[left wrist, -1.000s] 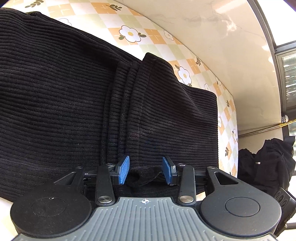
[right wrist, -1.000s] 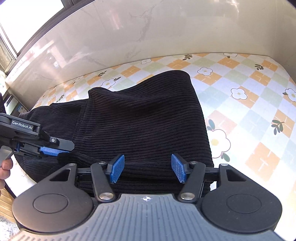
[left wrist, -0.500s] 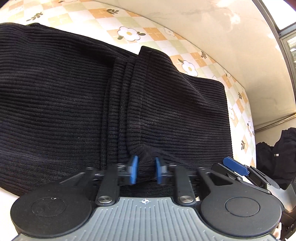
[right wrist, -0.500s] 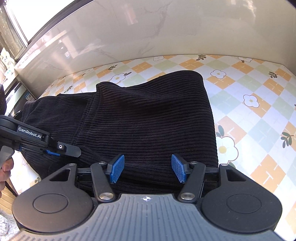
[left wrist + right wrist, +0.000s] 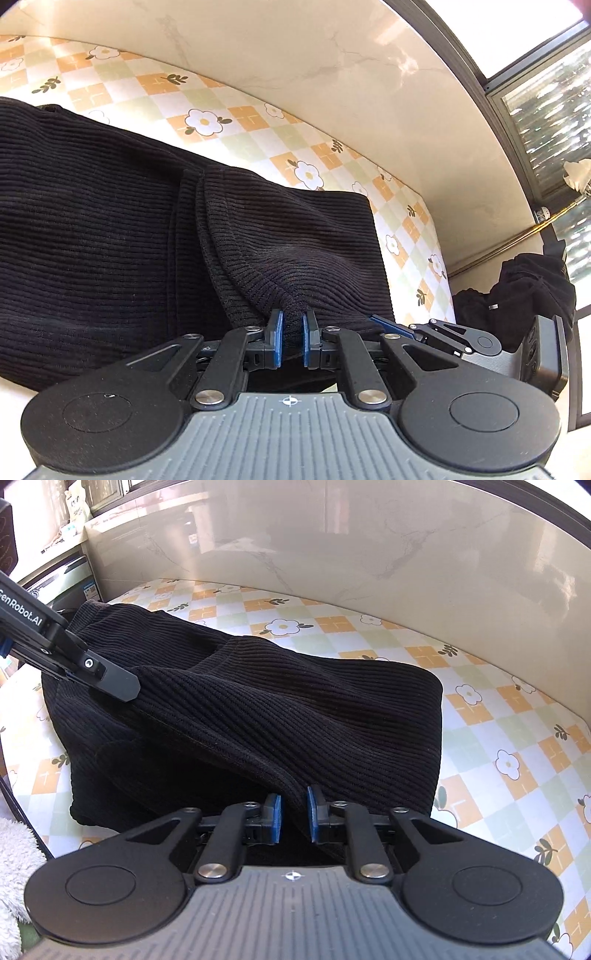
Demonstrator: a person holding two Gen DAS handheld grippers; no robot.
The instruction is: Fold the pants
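Observation:
Black ribbed pants [image 5: 110,240] lie partly folded on the flowered table cover [image 5: 240,122]. My left gripper [image 5: 292,339] is shut on the near edge of the pants and lifts the cloth into a ridge. My right gripper [image 5: 294,818] is shut on the near edge of the same pants [image 5: 295,716], and the cloth rises from the table toward its blue pads [image 5: 313,814]. The left gripper's black body [image 5: 70,653] shows at the left of the right wrist view. The right gripper's body [image 5: 458,341] shows at the right of the left wrist view.
A marble wall [image 5: 369,554] runs along the far side of the table. A heap of black clothes [image 5: 517,291] lies past the table's end by a window. A white fluffy cloth [image 5: 14,864] sits at the near left corner. An appliance [image 5: 62,583] stands beyond the table's left end.
The left gripper closed on the pants edge first, then the right gripper closed on it too. Both now hold the cloth raised, and both cameras have tilted up.

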